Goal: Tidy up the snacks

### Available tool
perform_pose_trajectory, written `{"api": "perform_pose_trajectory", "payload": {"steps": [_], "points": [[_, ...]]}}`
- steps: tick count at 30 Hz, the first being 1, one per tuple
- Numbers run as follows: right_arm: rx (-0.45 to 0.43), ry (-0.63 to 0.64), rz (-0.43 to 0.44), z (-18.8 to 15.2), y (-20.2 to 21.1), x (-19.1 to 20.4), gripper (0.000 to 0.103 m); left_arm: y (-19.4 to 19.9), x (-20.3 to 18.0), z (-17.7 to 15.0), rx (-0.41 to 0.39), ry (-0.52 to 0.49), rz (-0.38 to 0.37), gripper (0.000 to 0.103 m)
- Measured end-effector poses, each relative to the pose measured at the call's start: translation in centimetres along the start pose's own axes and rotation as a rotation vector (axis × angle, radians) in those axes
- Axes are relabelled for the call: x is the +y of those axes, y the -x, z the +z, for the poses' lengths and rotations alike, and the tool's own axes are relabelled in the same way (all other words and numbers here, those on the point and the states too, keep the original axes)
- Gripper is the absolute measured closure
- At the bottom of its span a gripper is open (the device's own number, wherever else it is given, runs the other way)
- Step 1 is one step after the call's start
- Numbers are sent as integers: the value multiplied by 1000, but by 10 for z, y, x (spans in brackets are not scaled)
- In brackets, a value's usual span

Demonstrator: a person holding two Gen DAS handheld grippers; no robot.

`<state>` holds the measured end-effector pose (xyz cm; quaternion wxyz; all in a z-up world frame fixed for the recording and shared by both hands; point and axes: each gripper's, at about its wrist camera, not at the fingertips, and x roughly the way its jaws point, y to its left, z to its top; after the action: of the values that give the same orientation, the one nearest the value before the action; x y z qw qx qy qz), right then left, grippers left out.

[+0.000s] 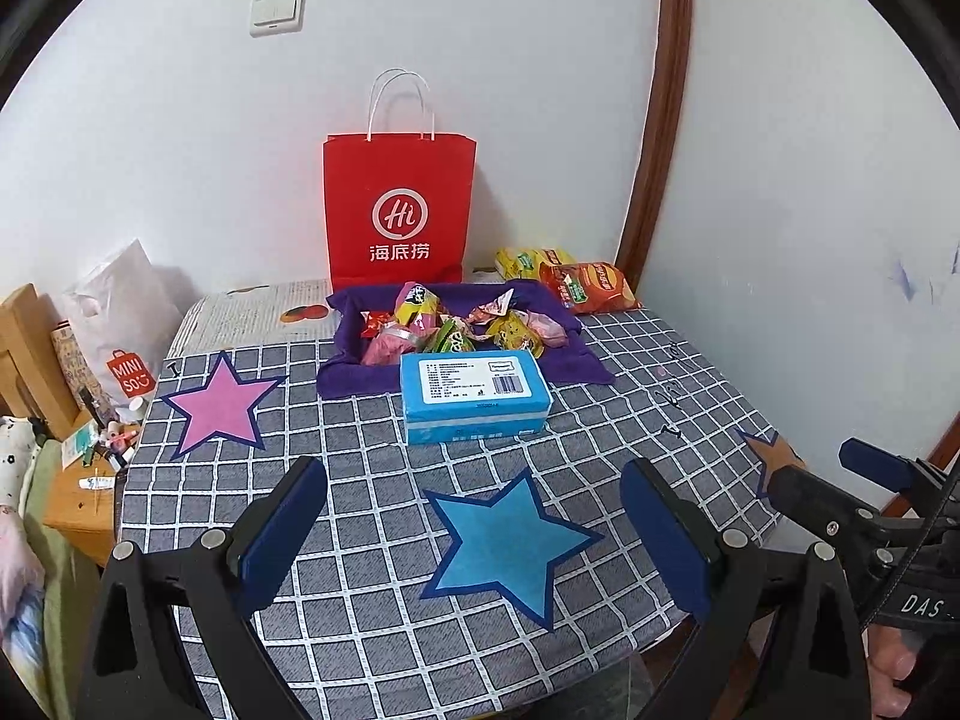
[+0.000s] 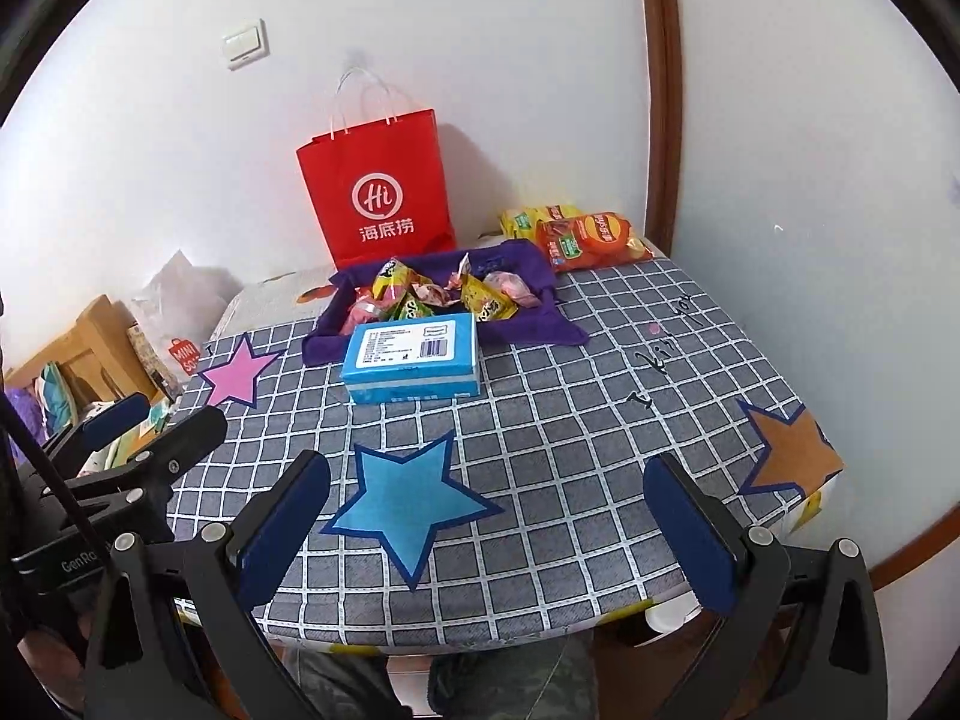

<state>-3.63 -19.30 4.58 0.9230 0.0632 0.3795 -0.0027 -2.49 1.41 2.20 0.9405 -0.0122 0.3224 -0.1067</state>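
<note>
Worktop: table (image 1: 630, 420) under a grey checked cloth with star patches.
Snacks, gathered: small bright foil packets (image 1: 462, 324) heaped in a purple cloth-lined tray (image 1: 576, 354) at the far middle.
Snacks, outside the tray: flat blue carton with a white barcode label (image 1: 474, 393) touching the tray's near edge; orange crisp bag (image 1: 591, 288) and yellow packet (image 1: 522, 261) at the far right corner.
Backdrop: upright red paper carrier bag with white handles (image 1: 399, 210) against the wall.
Left gripper (image 1: 474, 534): fingers apart, empty, low over the near edge.
Right gripper (image 2: 486, 531): fingers apart, empty, beside it.
Stage, as judged: fits either sorting still pending or a finished layout.
Any further grasp: the carton is wide, so it needs the fingers fully spread.
</note>
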Motion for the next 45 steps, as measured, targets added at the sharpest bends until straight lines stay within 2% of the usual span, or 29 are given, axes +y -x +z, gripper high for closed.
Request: {"api": "perform_pose_trajectory", "payload": {"steps": [45], "points": [[-20, -13, -4, -4, 9, -2, 0, 7, -7, 3, -10, -11, -4, 4]]}}
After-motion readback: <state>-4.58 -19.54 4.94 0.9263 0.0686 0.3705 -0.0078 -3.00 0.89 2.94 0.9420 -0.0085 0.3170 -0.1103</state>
